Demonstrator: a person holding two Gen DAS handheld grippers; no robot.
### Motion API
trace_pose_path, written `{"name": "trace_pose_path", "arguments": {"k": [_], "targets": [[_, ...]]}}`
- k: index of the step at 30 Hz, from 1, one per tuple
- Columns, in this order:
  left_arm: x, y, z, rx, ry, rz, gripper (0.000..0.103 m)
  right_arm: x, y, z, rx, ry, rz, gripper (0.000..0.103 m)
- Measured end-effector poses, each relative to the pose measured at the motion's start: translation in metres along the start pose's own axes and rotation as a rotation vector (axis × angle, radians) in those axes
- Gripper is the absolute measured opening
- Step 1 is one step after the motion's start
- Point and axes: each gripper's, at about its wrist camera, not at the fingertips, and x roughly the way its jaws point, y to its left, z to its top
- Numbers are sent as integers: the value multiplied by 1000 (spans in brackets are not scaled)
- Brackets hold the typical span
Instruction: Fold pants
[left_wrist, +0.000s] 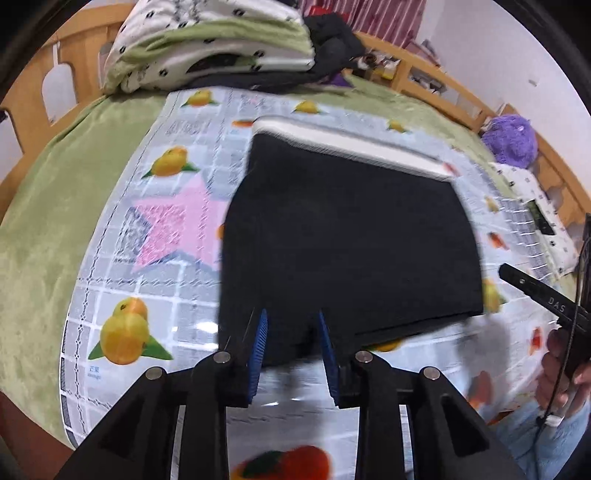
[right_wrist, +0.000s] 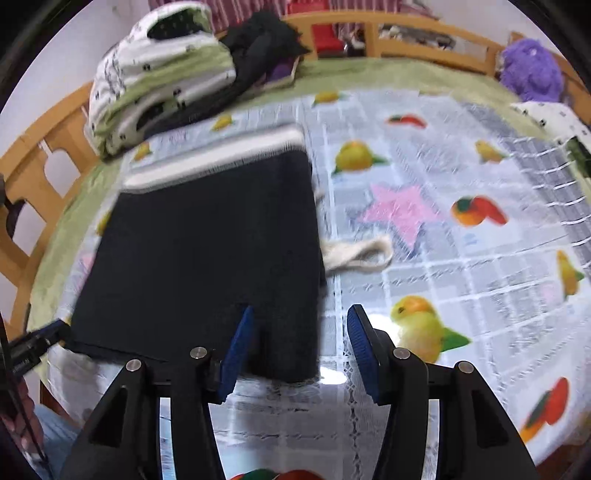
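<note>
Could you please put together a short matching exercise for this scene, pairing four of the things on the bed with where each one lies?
Things:
1. black pants
2. cream drawstring
3. purple plush toy
4. folded green and white bedding

Places:
A. at the far right corner, by the wooden rail
B. folded flat on the fruit-print cloth, white waistband at the far end
C. piled at the far left end of the bed
D. loose on the cloth, sticking out from the right edge of the dark garment

Pairs: 1-B, 2-D, 3-A, 4-C
</note>
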Motion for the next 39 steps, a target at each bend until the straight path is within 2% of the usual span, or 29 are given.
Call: {"name": "trace_pose_path", "arguments": {"k": [4, 5, 7, 8, 10, 12, 16, 22, 26, 30, 35, 39], "targets": [[-33, -26, 0, 32, -64, 8, 27, -40, 11, 0, -19, -66, -29, 54], [-41, -31, -1, 34, -81, 11, 39, -48, 14, -2, -24, -83, -44, 55], [-62, -42, -3, 35, -136, 12, 65, -67, 21, -7, -41, -121, -87, 64], [-70, -46, -4, 37, -164, 18, 65, -76, 24, -9, -53, -134, -100, 67], [-86, -56, -6, 48, -212, 64, 65, -93, 28, -14, -74, -161, -115, 85], [-99, -62, -8, 47, -238, 80, 66, -111, 33, -18, -102, -190, -129, 93], [-115, -65, -12, 31, -248, 75, 69, -141, 37, -31, -119, -231, -148, 100], [-135, -68, -20, 39, -312, 138, 72, -159, 38, -45, -109, -233, -147, 100], [-135, -65, -21, 13, -286, 96, 72, -164, 41, -48, -93, -242, -120, 100], [-130, -72, -27, 39, -275, 131, 73, -161, 42, -49, -90, -232, -123, 100], [-126, -73, -29, 35, -256, 121, 73, -160, 34, -49, -58, -216, -98, 100], [-126, -75, -29, 46, -262, 129, 73, -160, 35, -49, -65, -218, -109, 100]]}}
